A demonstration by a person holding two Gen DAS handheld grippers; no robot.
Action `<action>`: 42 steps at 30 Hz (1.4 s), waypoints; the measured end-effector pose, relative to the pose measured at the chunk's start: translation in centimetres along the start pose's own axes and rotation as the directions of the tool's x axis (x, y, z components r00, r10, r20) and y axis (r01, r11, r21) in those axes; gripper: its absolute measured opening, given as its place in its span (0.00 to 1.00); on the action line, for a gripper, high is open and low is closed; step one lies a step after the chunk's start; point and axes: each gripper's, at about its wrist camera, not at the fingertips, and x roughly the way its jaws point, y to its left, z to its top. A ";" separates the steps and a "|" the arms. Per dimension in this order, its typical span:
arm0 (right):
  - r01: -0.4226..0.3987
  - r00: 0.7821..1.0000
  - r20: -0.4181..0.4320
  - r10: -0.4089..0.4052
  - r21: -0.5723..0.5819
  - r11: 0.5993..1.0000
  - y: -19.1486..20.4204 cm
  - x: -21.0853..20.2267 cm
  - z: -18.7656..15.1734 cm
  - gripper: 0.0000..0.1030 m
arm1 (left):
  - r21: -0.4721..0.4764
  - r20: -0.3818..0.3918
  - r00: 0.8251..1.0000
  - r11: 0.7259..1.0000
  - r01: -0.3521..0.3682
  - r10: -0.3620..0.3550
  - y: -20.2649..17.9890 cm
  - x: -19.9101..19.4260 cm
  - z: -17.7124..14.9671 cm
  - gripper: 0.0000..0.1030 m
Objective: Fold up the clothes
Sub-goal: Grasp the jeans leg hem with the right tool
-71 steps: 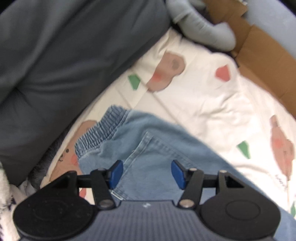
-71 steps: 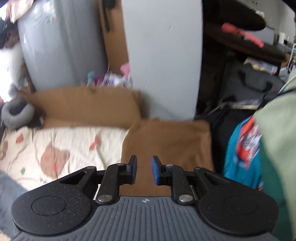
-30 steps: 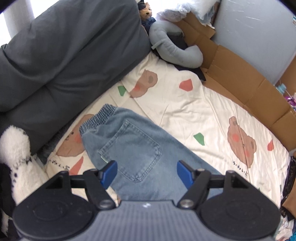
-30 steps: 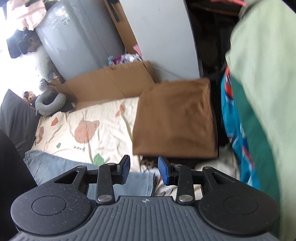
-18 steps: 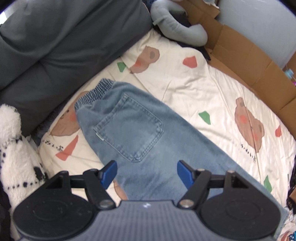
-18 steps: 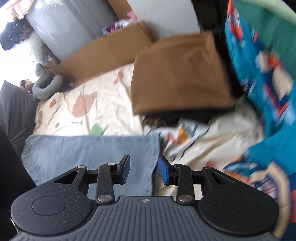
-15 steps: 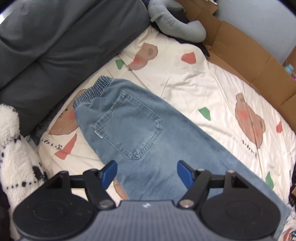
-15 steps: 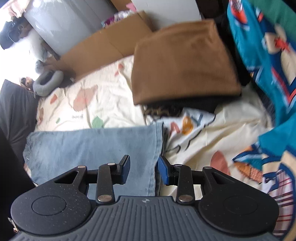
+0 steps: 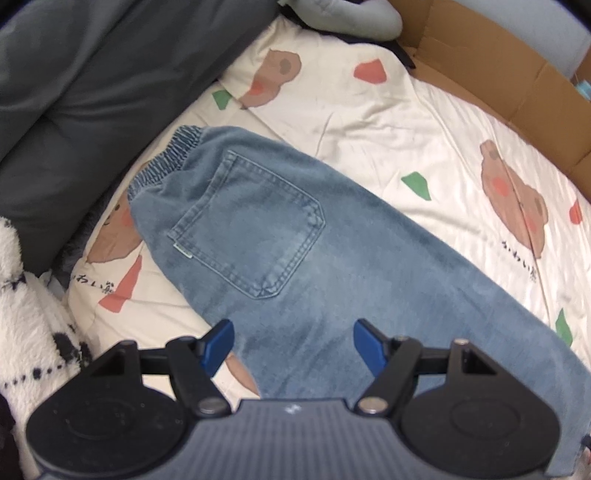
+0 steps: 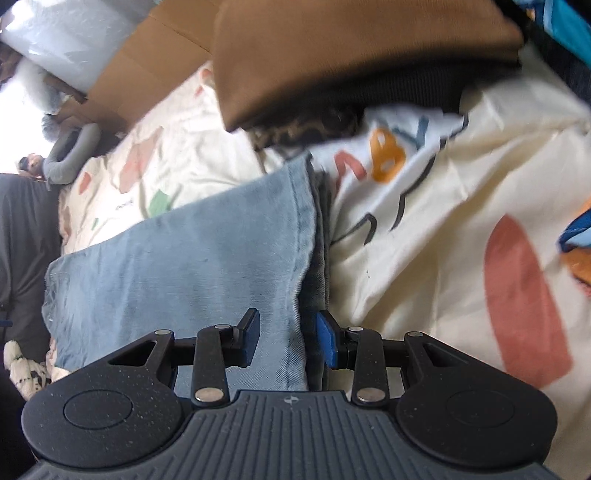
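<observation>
It was a lived-in bedroom at home: a cream bedsheet printed with brown bears (image 9: 424,122), a dark grey padded cushion (image 9: 85,62), a grey neck pillow (image 9: 354,20), and a stack of folded clothes topped by a brown garment (image 10: 351,48).

the jeans (image 9: 295,251) run off the frame's lower right edge, hem unseen.
</observation>
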 end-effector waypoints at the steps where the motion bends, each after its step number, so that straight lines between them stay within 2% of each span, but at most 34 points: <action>1: 0.006 1.000 -0.001 -0.006 0.003 1.000 -0.2 0.4 0.1 0.40 | 0.006 -0.003 1.000 1.000 -0.004 0.004 -0.2 0.1 0.0 0.72; 9: -0.004 1.000 0.007 0.003 0.024 1.000 -1.3 1.8 0.8 0.41 | 0.036 -0.016 0.999 0.999 -0.027 0.028 -0.8 0.5 0.3 0.72; 13: -0.051 0.999 0.018 0.050 0.081 0.995 -2.0 2.2 0.7 0.46 | 0.040 -0.023 0.999 0.999 -0.029 0.030 -1.1 0.6 0.2 0.72; 18: -0.126 0.992 -0.009 0.129 0.136 0.983 -1.7 2.5 0.6 0.45 | 0.059 -0.029 0.999 0.998 -0.028 0.029 -1.7 0.6 -0.2 0.72; 21: -0.140 0.990 -0.014 0.142 0.115 0.983 -0.8 2.0 0.5 0.44 | 0.065 -0.029 0.999 0.997 -0.030 0.032 -1.8 0.4 -0.3 0.72; 27: -0.190 0.981 0.036 0.188 0.049 0.981 2.4 0.0 1.0 0.44 | 0.061 -0.020 0.999 0.997 -0.045 0.046 -1.2 -0.1 -0.2 0.72; 31: -0.154 0.988 0.021 0.154 0.013 0.988 3.6 0.3 1.1 0.44 | 0.056 -0.018 0.999 0.997 -0.047 0.048 -0.9 -0.2 -0.2 0.72; 38: -0.115 0.993 0.005 0.115 0.020 0.993 2.7 0.7 1.3 0.44 | 0.062 -0.026 0.998 0.997 -0.048 0.050 -0.8 0.1 -0.5 0.72; 42: -0.148 0.989 0.006 0.148 -0.012 0.989 3.7 0.7 1.4 0.44 | 0.056 -0.036 0.998 0.997 -0.051 0.053 -0.7 0.6 -0.7 0.72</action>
